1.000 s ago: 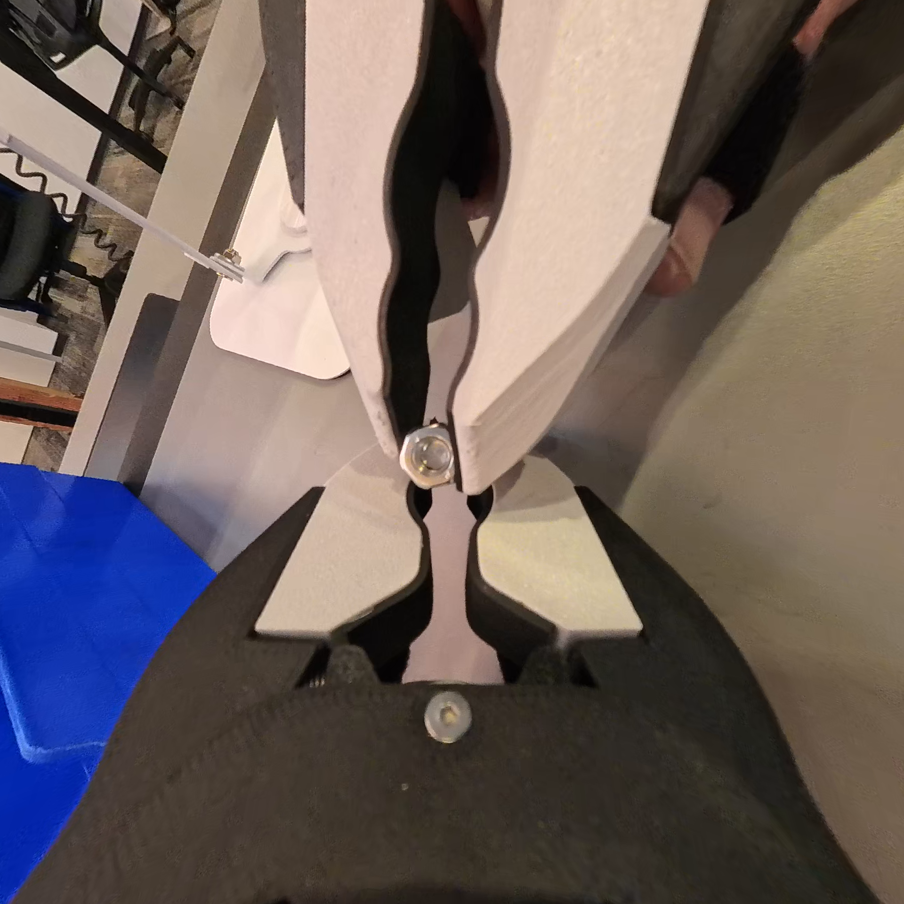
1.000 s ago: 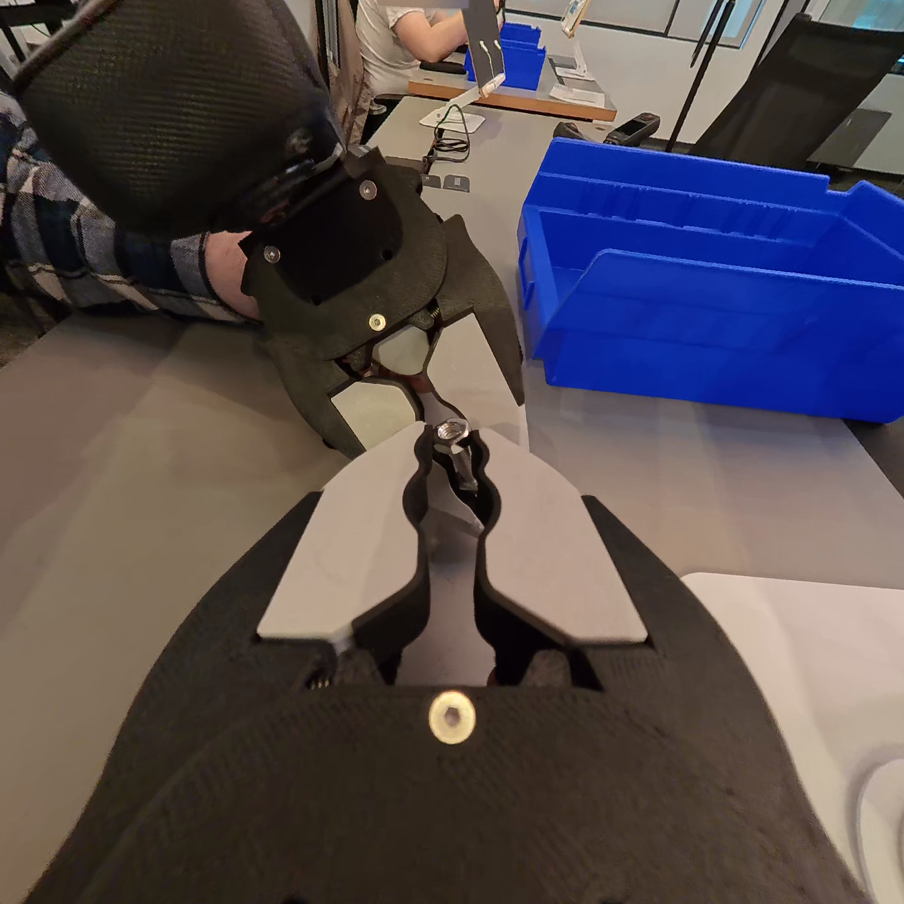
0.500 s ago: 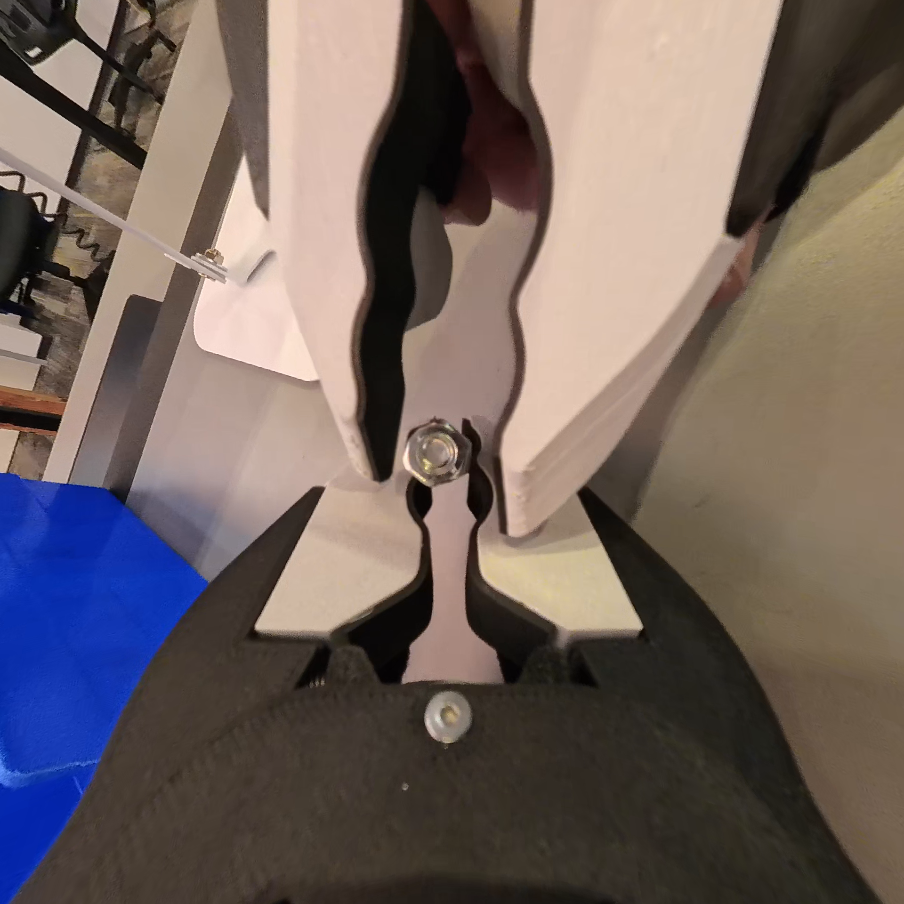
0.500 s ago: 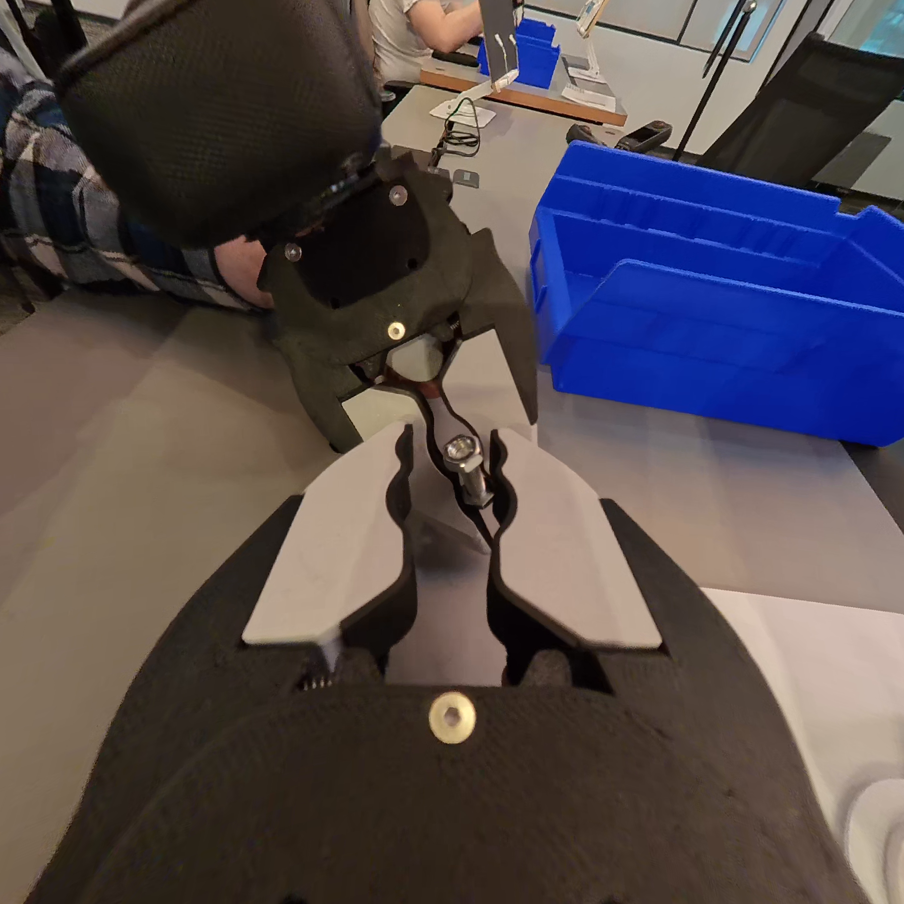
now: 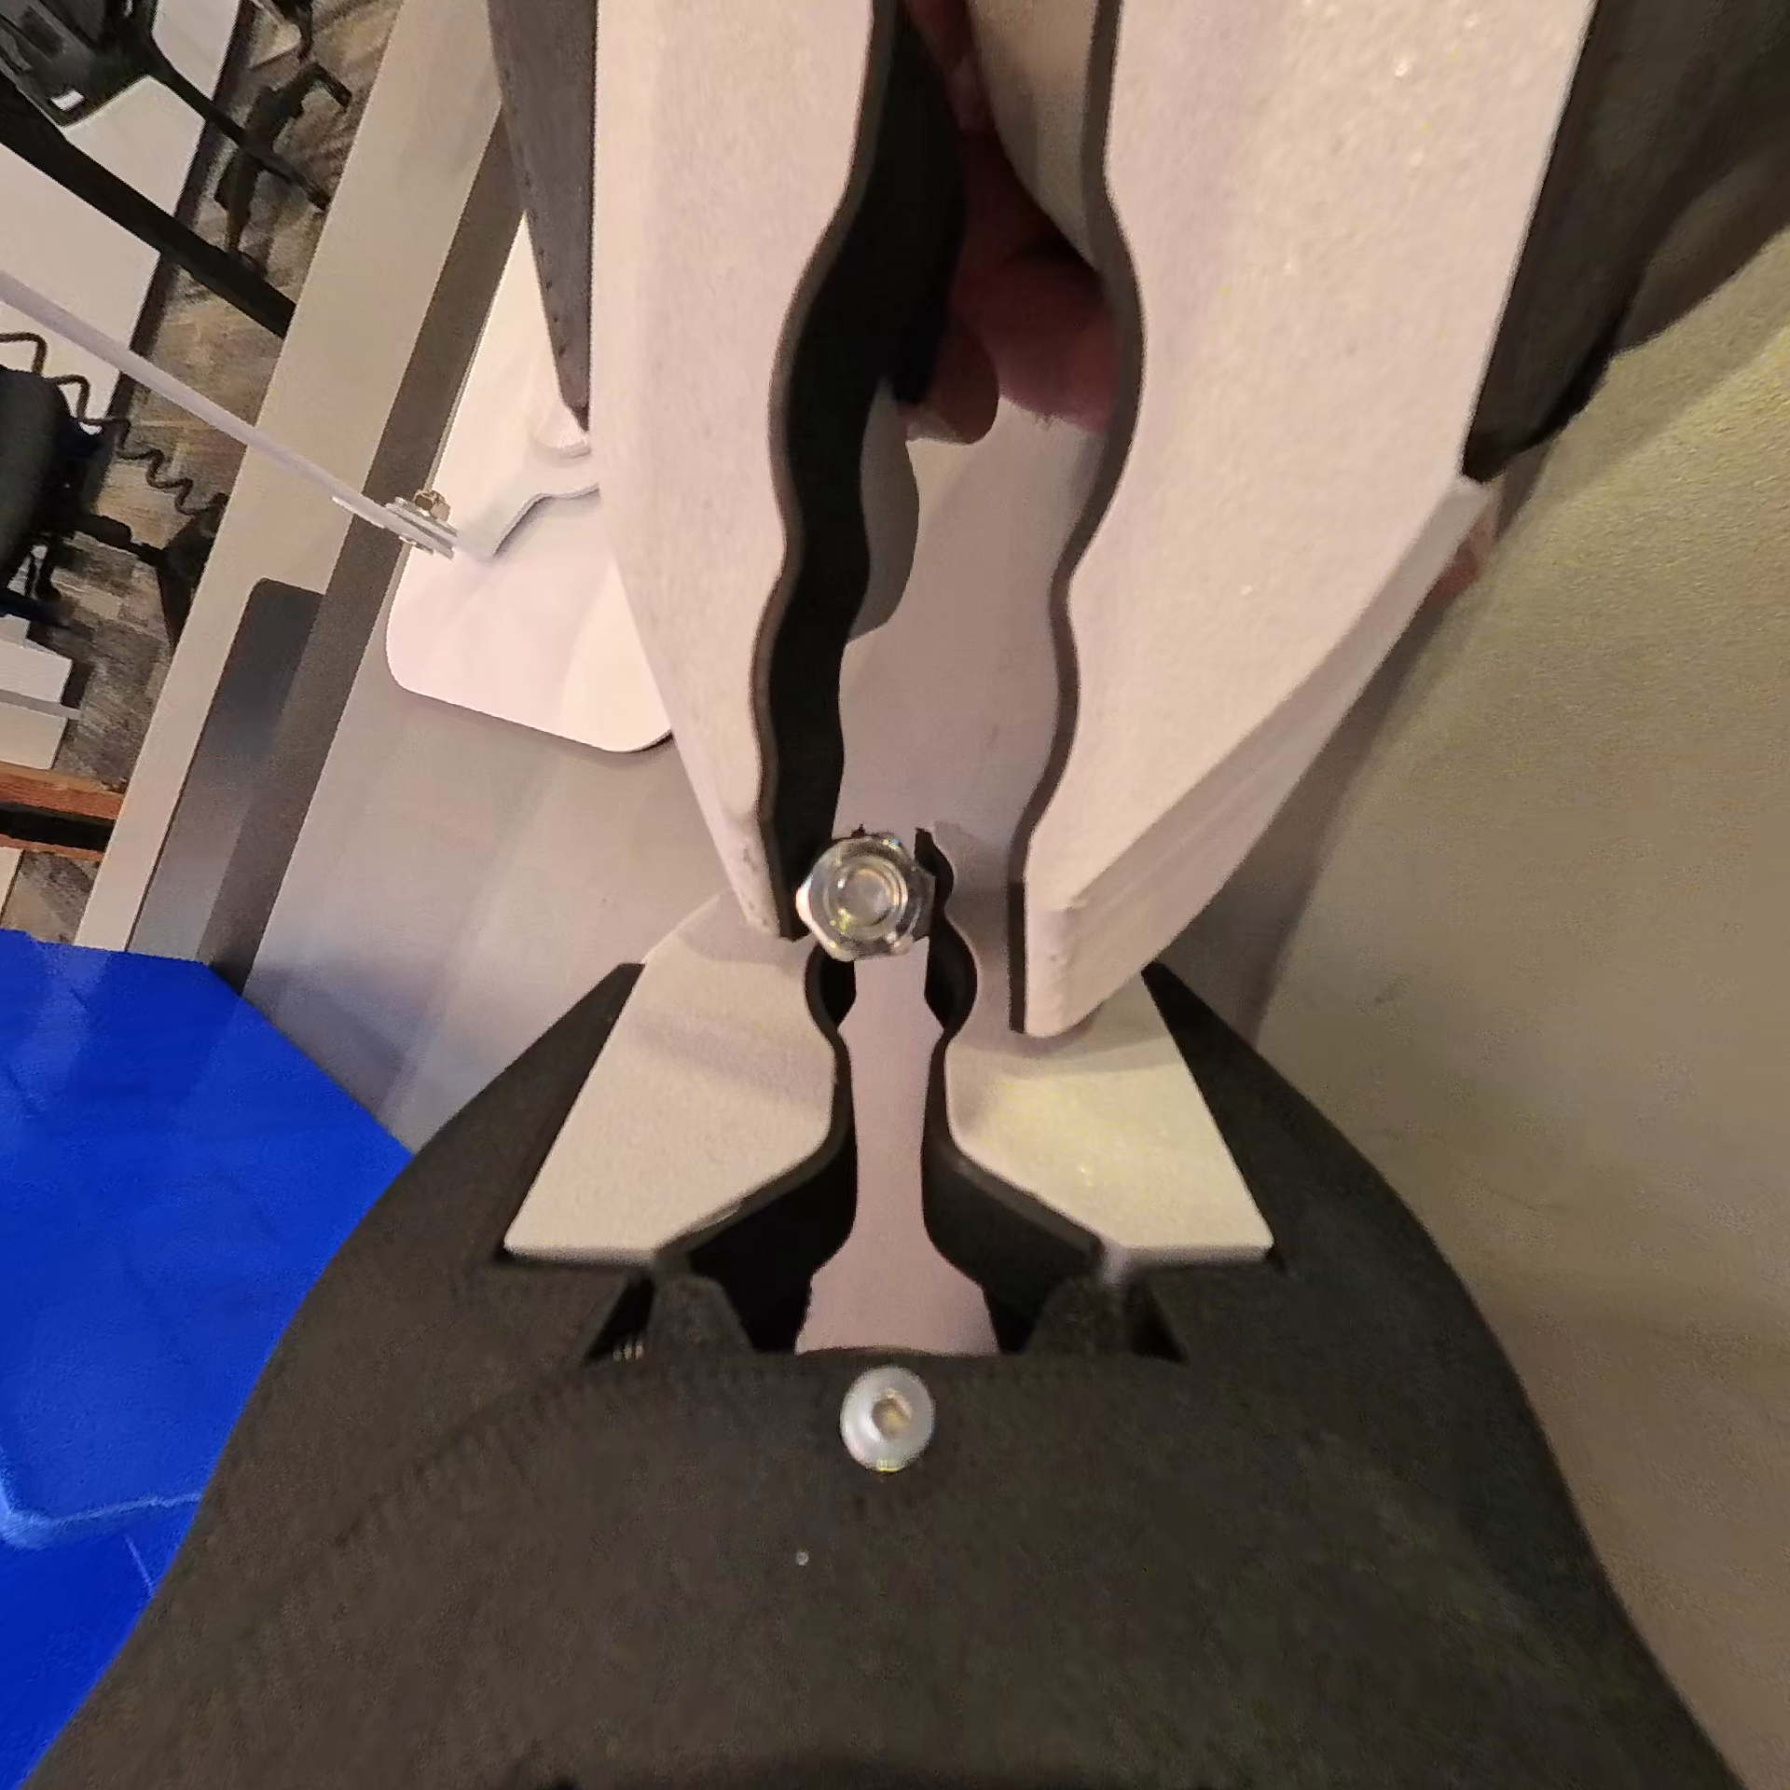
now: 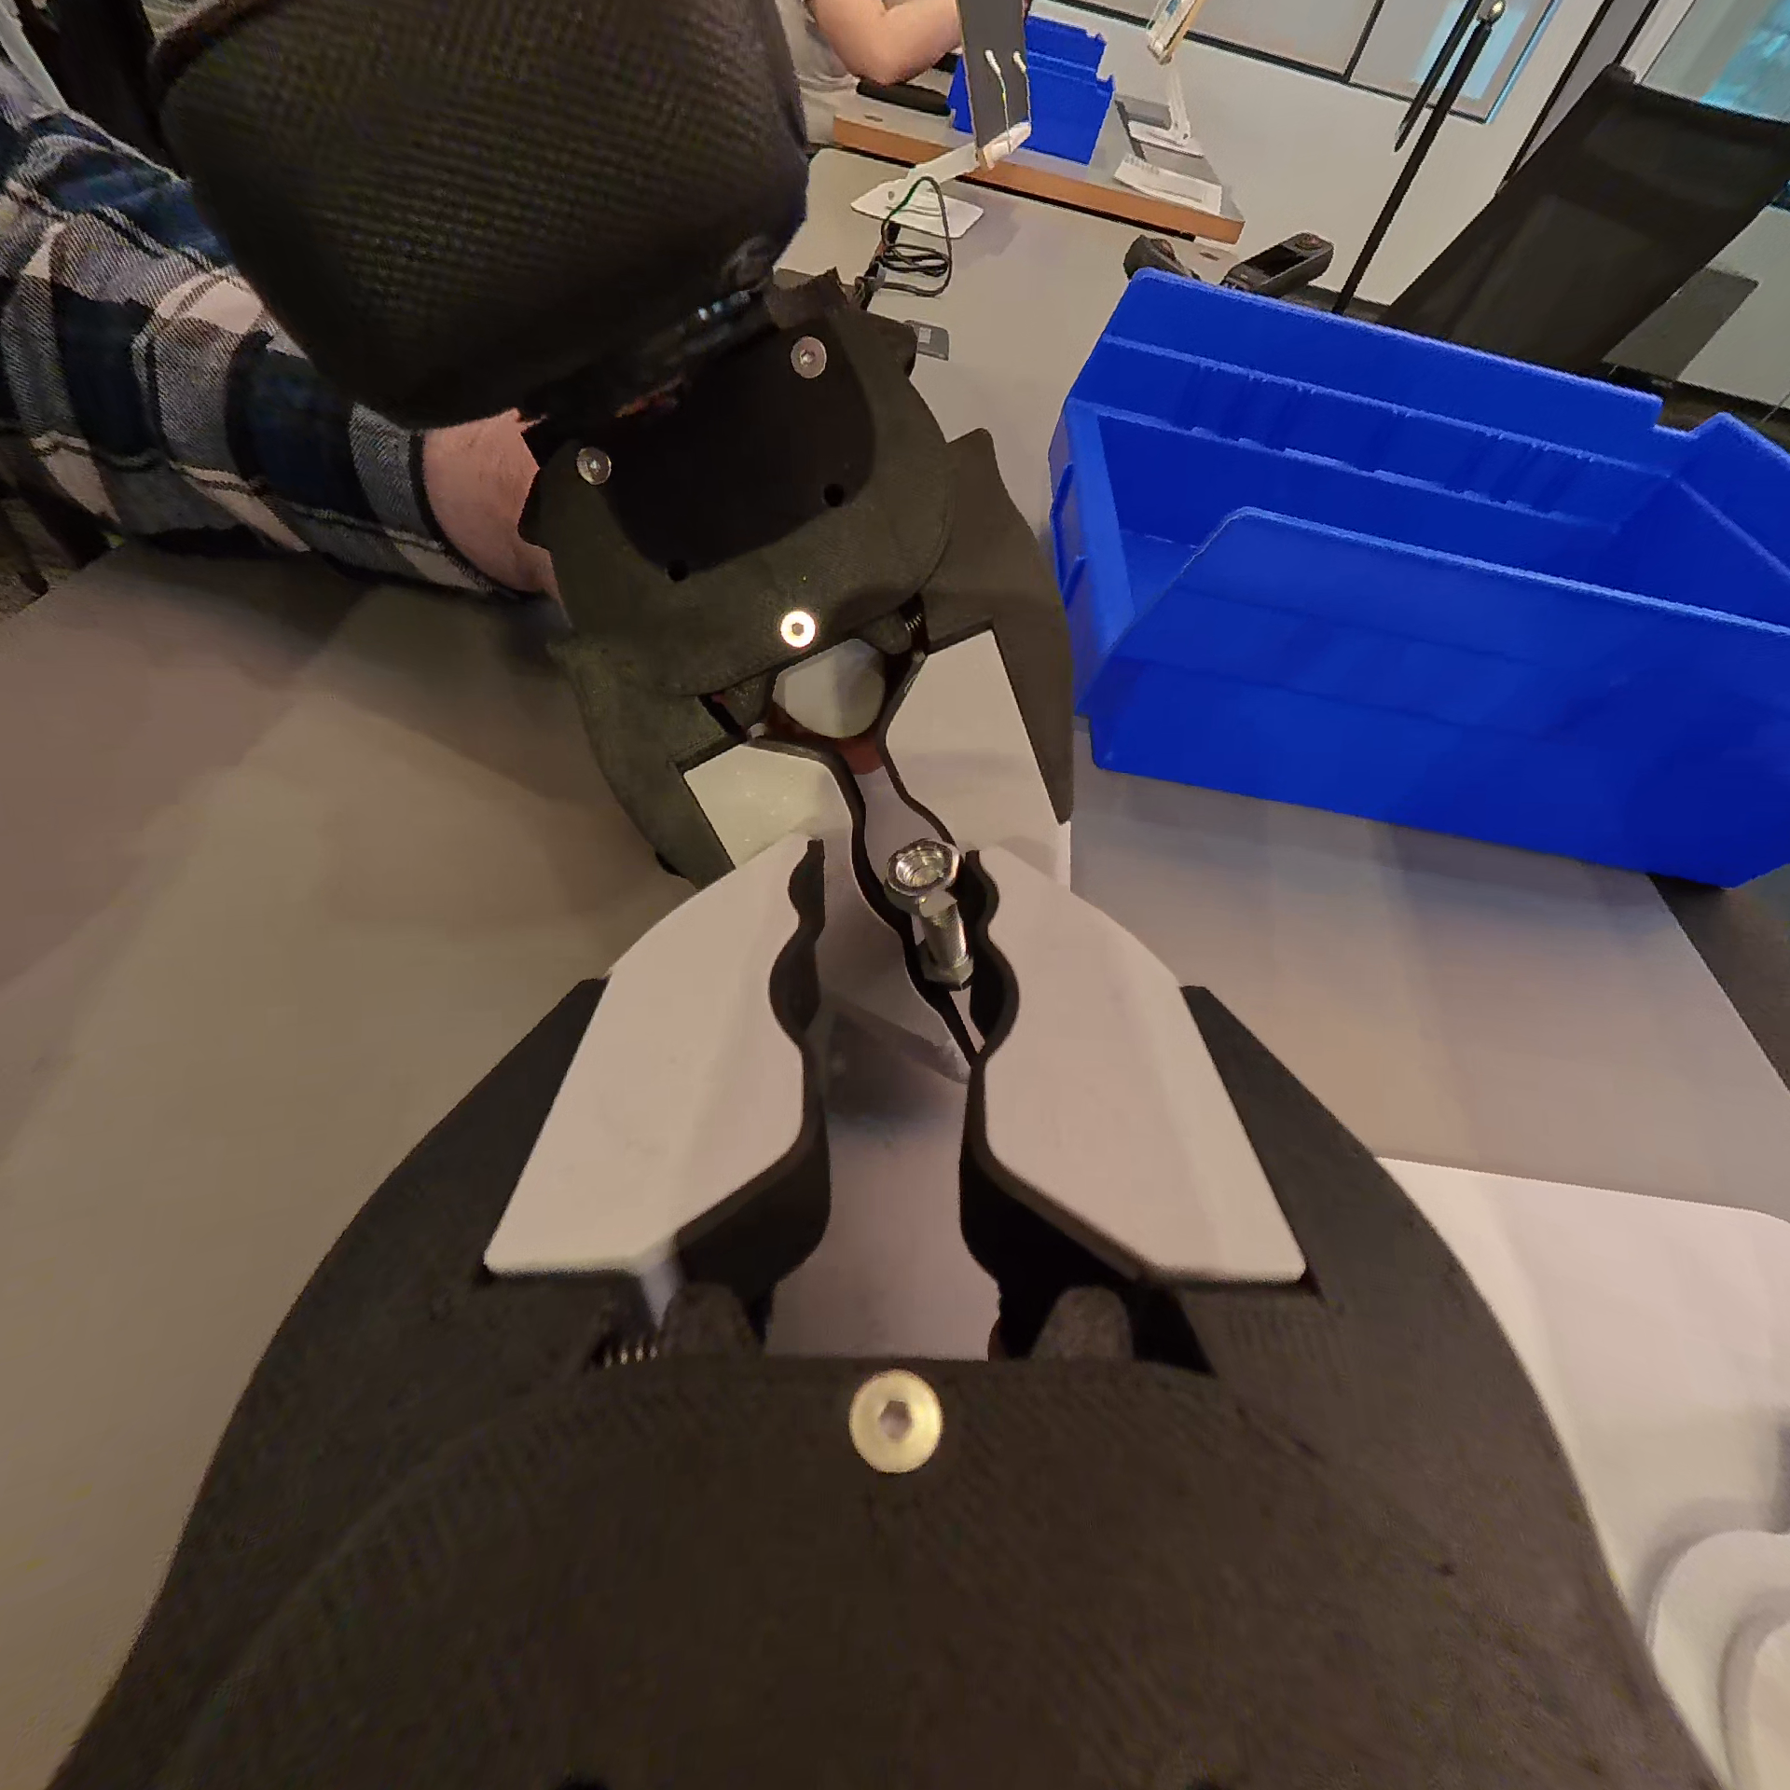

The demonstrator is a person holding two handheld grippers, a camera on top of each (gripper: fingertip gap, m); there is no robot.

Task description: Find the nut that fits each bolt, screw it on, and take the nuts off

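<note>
Bolt (image 6: pixel 941 935) with a nut (image 6: pixel 922 868) at its end sits clamped in the left gripper (image 6: pixel 906 954) above a grey table (image 6: pixel 291 920). Around the nut, the right gripper (image 6: pixel 896 891) stands with jaws apart, not pressing it. Blue bin (image 6: pixel 1453 601) rests nearby.

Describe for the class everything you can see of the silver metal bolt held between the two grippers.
The silver metal bolt is short, shiny steel, with a threaded shank and a hexagonal nut at its upper end and another hex piece at the lower end. It hangs tilted above the grey table. The left gripper is shut on its shank. The right gripper stands open around the nut, clear on one side.
</note>
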